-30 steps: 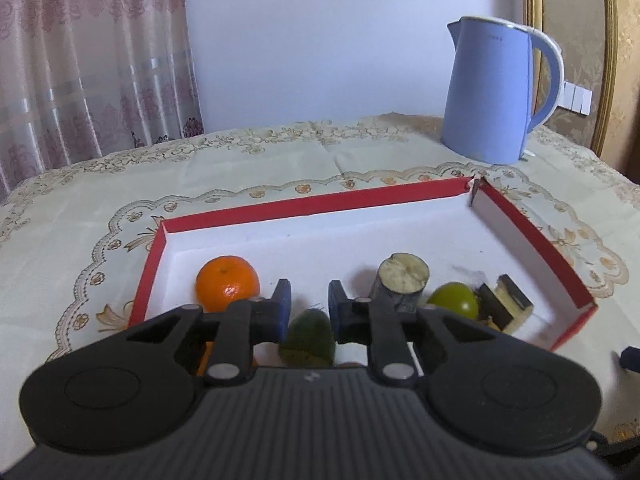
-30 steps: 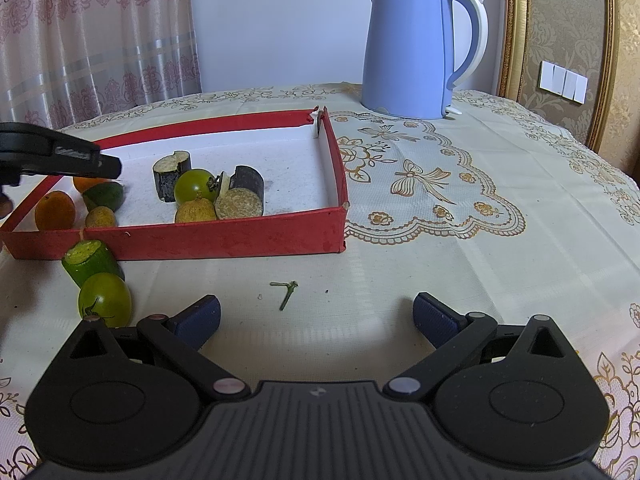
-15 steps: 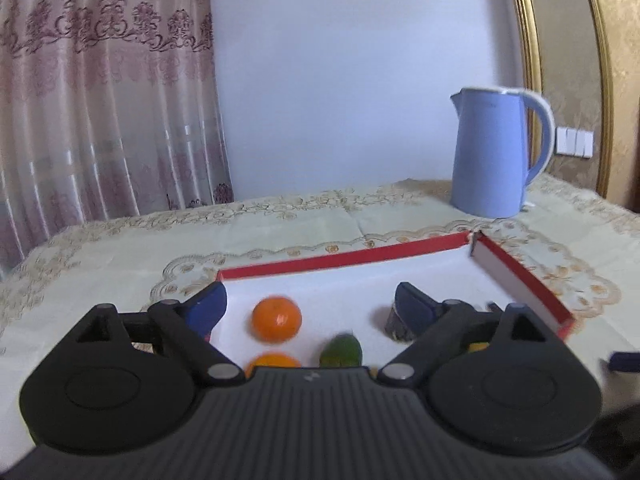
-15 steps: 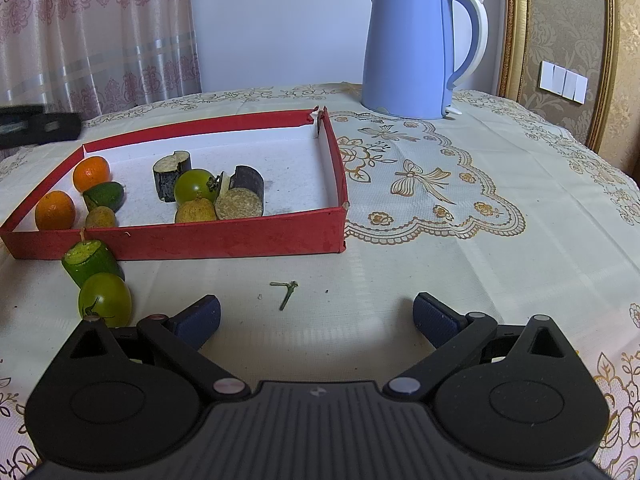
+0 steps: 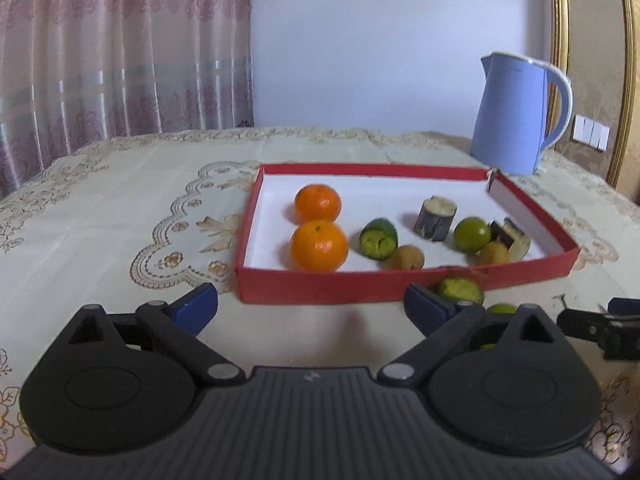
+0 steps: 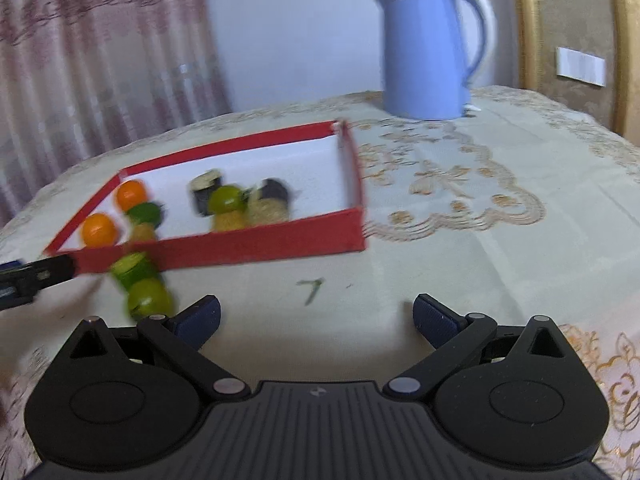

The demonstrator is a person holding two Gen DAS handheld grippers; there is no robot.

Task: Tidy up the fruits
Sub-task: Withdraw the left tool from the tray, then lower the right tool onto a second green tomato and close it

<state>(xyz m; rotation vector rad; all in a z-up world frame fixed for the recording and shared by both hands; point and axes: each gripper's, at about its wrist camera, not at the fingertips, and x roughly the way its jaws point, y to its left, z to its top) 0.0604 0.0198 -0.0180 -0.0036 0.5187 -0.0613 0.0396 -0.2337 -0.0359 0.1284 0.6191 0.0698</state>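
A red tray [image 5: 320, 292] with a white floor holds two oranges [image 5: 319, 245], a cut cucumber piece [image 5: 378, 238], an aubergine chunk [image 5: 436, 219], a green round fruit [image 5: 472, 234] and small brownish fruits. Outside its front wall lie another cucumber piece [image 6: 134, 270] and a green fruit [image 6: 149, 300]. My left gripper [image 5: 312, 308] hovers in front of the tray's left corner, its jaws opening with nothing between them. My right gripper [image 6: 316, 316] stands open and empty over bare cloth, right of the two loose pieces.
A blue kettle [image 6: 428, 50] stands at the back right of the table. A small green stem [image 6: 312, 290] lies on the embroidered tablecloth [image 5: 120, 220] ahead of my right gripper. Curtains hang behind on the left.
My left gripper went from shut over the tray to wide open and drew back out of the tray to its front left. The right view has swung slightly left and is blurred.
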